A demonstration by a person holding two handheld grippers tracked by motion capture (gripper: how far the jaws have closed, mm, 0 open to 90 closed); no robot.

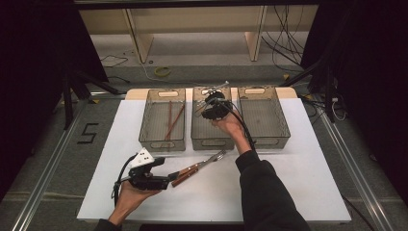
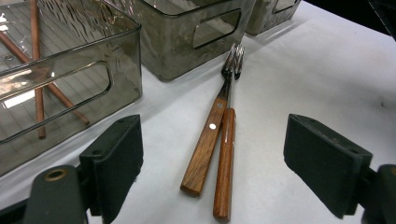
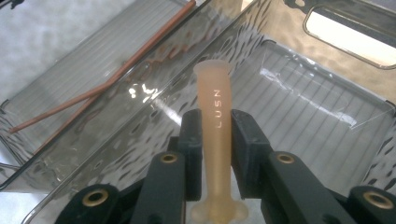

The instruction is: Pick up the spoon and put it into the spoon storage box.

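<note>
My right gripper (image 1: 215,108) hangs over the middle clear bin (image 1: 211,143). In the right gripper view its jaws (image 3: 218,135) are shut on a slim translucent amber plastic piece (image 3: 215,93) with raised letters, which stands up between the pads above the bin's ribbed floor. My left gripper (image 1: 166,182) lies low near the table's front, open (image 2: 217,154). Just ahead of its wide jaws, two wooden-handled forks (image 2: 210,135) lie side by side on the white table, tines toward the bins (image 1: 197,168).
Three clear grey bins stand in a row at the back of the table. The left bin (image 1: 162,144) holds two brown chopsticks (image 1: 172,120); the right bin (image 1: 269,139) looks bare. The left bin's wall (image 2: 70,88) is close to my left jaw.
</note>
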